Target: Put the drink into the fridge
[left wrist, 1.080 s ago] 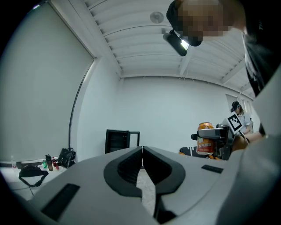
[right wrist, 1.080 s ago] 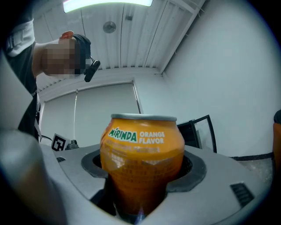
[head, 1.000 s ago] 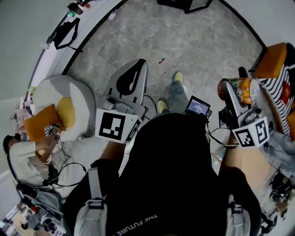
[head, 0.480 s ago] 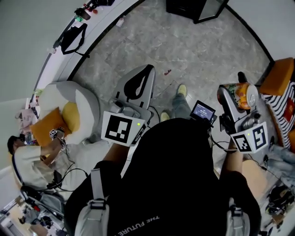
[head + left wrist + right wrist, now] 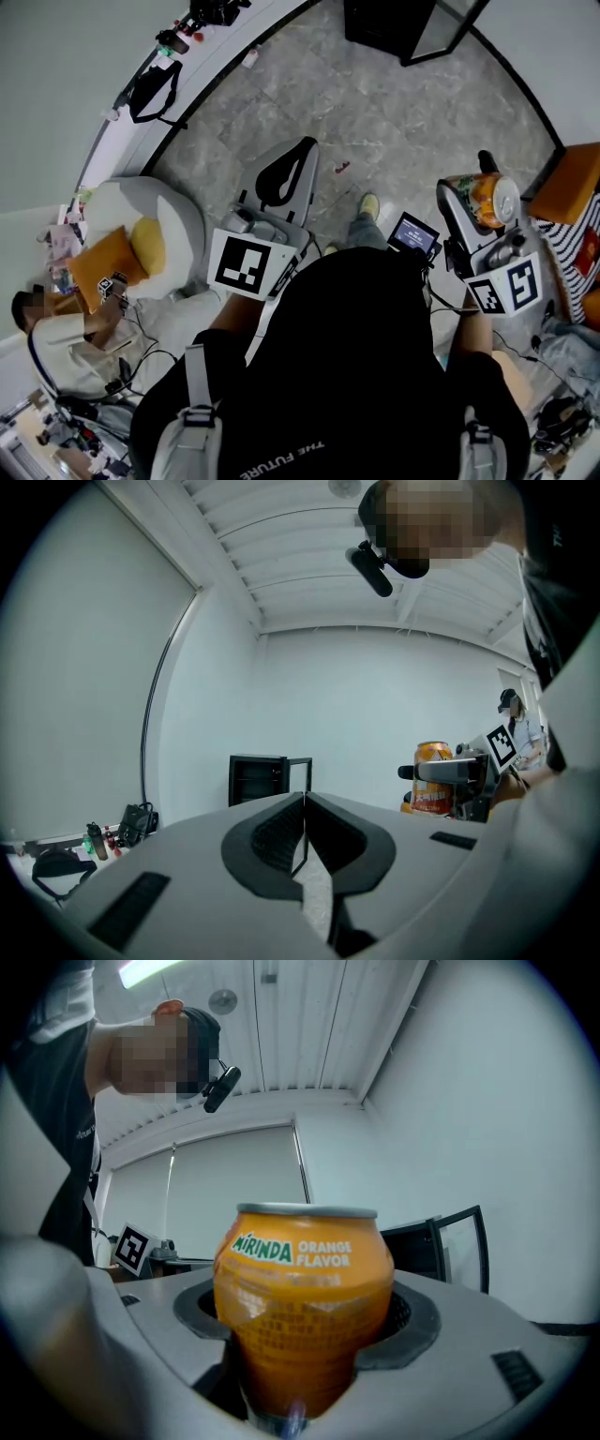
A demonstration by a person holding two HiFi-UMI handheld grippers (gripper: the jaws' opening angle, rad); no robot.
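**Item 1: drink can** [image 5: 302, 1269]. Orange, silver-topped, printed "Mirinda orange flavor". It is clamped at its lower body between the two jaws of the right gripper [image 5: 302, 1314], which are spread to the can's width and pressed against both its sides. In the head view the can is held in the air at the person's right front, above the grey stone floor [image 5: 375, 112].

**Item 2: left gripper** [image 5: 305, 803]. The jaws are brought fully together, tip to tip, and nothing is gripped between them. The tool is held in the air at the person's left front, with its marker cube [image 5: 248, 265] turned upward.

**Item 3: fridge** [image 5: 384, 23]. A small black cabinet stands on the floor by the far wall. Its door [image 5: 441, 28] is swung open. Shelves are seen inside in the left gripper view, but the interior is dark and its contents cannot be made out. It is well apart from the can.

**Item 4: white ledge** [image 5: 122, 131], along the left wall. On it a black bag [image 5: 150, 75] is laid, with a few small bottles [image 5: 94, 839] beside it.

**Item 5: white armchair** [image 5: 178, 211]. A yellow cushion [image 5: 148, 244] is set in it, and an orange cushion [image 5: 98, 269] lies just beside it. A seated person [image 5: 42, 333] is seen at the lower left.

**Item 6: small screen** [image 5: 414, 234]. It is mounted near the person's chest, between the two grippers.
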